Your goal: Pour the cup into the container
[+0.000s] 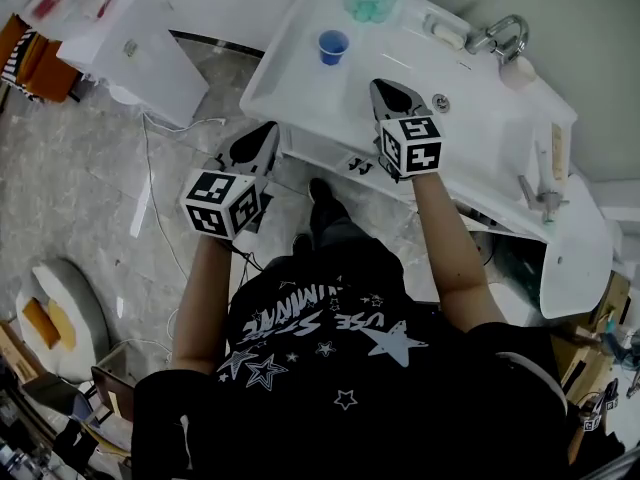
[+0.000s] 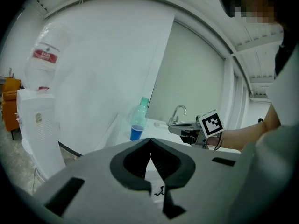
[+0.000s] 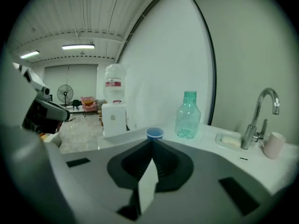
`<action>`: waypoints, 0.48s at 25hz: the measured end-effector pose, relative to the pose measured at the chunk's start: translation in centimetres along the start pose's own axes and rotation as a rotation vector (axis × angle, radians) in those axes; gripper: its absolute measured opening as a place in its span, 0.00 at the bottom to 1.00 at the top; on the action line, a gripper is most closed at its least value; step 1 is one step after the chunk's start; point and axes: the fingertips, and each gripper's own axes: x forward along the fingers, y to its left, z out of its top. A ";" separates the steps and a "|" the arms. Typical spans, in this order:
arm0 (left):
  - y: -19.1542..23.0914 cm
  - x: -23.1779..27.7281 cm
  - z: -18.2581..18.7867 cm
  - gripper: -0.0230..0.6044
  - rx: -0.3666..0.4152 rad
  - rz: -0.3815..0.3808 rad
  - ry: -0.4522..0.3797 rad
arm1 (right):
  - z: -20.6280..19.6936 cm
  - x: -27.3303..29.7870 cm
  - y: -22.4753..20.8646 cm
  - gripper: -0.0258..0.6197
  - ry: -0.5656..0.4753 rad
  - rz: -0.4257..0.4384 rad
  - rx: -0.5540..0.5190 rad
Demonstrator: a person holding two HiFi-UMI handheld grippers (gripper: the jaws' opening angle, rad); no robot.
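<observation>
Blue cup (image 1: pixel 333 46) on white worktop (image 1: pixel 300 93) looks light, thin, crushable: take it gently mid-wall. Left hand-held gripper (image 1: pixel 264 136) and right hand-held gripper (image 1: pixel 380 86) closed, empty.

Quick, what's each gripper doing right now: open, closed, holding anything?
Left gripper: closed, nothing between the jaws.
Right gripper: closed, nothing between the jaws.
</observation>
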 end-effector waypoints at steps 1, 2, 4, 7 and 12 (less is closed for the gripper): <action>-0.5 -0.3 0.0 0.05 0.005 -0.010 -0.004 | 0.1 -0.9 0.2 0.05 -0.009 -0.010 0.005; -0.9 -0.6 0.0 0.05 0.009 -0.018 -0.009 | 0.0 -1.7 0.6 0.05 -0.011 -0.014 0.010; -1.8 -1.2 -0.1 0.05 0.015 -0.035 -0.015 | -0.4 -3.2 1.2 0.05 0.000 -0.019 0.023; -2.9 -1.9 -0.6 0.05 0.019 -0.058 -0.018 | -1.3 -5.2 2.1 0.05 0.024 -0.034 0.013; -4.1 -2.4 -1.3 0.05 0.025 -0.083 -0.011 | -2.3 -8.2 3.1 0.05 0.045 -0.043 -0.013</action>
